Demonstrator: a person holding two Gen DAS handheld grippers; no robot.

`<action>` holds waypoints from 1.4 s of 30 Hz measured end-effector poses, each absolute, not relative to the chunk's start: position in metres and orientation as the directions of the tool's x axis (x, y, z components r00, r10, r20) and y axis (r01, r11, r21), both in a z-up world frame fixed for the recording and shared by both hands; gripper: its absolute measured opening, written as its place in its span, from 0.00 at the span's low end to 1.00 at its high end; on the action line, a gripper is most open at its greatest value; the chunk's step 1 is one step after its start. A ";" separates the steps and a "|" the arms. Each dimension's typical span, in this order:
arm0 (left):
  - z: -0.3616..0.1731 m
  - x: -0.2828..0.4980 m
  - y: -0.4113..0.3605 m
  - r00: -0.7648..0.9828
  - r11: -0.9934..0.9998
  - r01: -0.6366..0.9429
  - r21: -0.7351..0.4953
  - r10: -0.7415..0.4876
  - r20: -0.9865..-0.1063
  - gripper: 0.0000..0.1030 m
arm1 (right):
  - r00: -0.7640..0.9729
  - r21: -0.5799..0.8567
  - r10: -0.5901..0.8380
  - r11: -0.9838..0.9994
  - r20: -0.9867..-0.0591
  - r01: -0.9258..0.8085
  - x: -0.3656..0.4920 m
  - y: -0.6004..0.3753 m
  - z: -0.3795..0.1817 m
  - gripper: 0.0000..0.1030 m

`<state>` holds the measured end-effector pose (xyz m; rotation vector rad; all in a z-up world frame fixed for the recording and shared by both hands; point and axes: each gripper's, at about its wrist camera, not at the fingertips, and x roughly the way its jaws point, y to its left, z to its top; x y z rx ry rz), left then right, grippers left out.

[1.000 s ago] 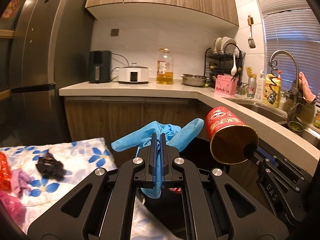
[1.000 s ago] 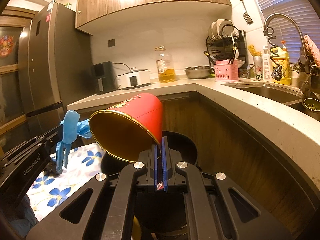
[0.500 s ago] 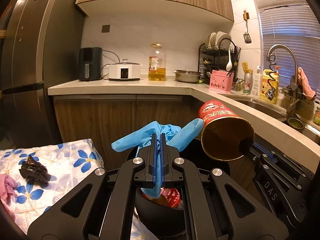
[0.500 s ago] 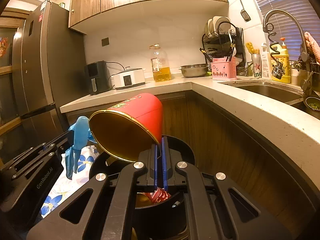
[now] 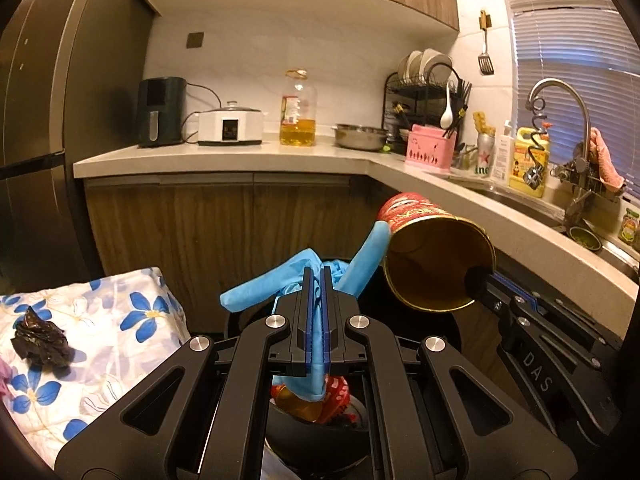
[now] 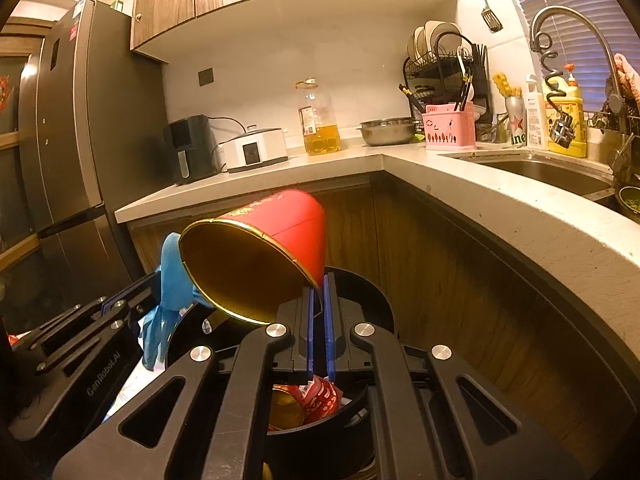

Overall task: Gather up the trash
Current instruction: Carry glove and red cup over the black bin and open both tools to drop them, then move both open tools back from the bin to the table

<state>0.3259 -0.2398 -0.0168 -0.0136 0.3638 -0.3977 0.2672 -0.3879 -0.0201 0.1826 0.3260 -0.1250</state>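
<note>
Above black bin, at 6 o'clock: left hand-held gripper clamps blue glove; right hand-held gripper pinches red cup rim. Drop step; next, jaws must part.

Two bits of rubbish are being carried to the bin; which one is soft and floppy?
The blue glove, pinched in the left gripper, droops limply. The red cup in the right gripper keeps its stiff shape.

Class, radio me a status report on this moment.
Left gripper shut on blue glove. Right gripper shut on red cup. Black bin below, unobstructed.
</note>
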 end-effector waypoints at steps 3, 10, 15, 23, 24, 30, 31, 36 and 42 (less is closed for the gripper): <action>-0.022 0.331 -0.238 0.852 0.924 0.370 -0.095 -0.379 -0.362 0.09 | 0.937 0.157 -0.093 0.976 -0.336 0.153 0.270 -0.388 -0.022 0.25; -0.024 0.328 -0.231 0.865 0.928 0.358 -0.102 -0.371 -0.338 0.55 | 0.938 0.173 -0.112 0.969 -0.328 0.176 0.263 -0.391 -0.024 0.44; -0.022 0.323 -0.212 0.881 0.941 0.310 -0.134 -0.338 -0.332 0.69 | 0.939 0.172 -0.119 0.968 -0.321 0.182 0.256 -0.388 -0.021 0.54; -0.017 0.293 -0.177 0.913 0.964 0.217 -0.154 -0.256 -0.319 0.82 | 0.950 0.163 -0.098 0.975 -0.295 0.151 0.234 -0.371 -0.017 0.73; -0.017 0.286 -0.171 0.917 0.967 0.201 -0.155 -0.241 -0.317 0.84 | 0.952 0.162 -0.095 0.976 -0.291 0.147 0.230 -0.369 -0.016 0.76; -0.019 0.251 -0.139 0.932 0.978 0.136 -0.159 -0.180 -0.313 0.87 | 0.956 0.143 -0.074 0.983 -0.285 0.119 0.211 -0.349 -0.016 0.79; -0.019 0.246 -0.133 0.935 0.980 0.122 -0.158 -0.166 -0.312 0.87 | 0.956 0.142 -0.072 0.983 -0.285 0.116 0.209 -0.347 -0.016 0.79; -0.021 0.216 -0.099 0.950 0.987 0.038 -0.153 -0.084 -0.302 0.87 | 0.954 0.150 -0.037 0.985 -0.298 0.085 0.198 -0.328 -0.020 0.81; -0.025 0.183 -0.059 0.957 0.989 -0.099 -0.112 0.063 -0.284 0.87 | 0.954 0.157 0.023 0.987 -0.299 0.026 0.187 -0.298 -0.024 0.81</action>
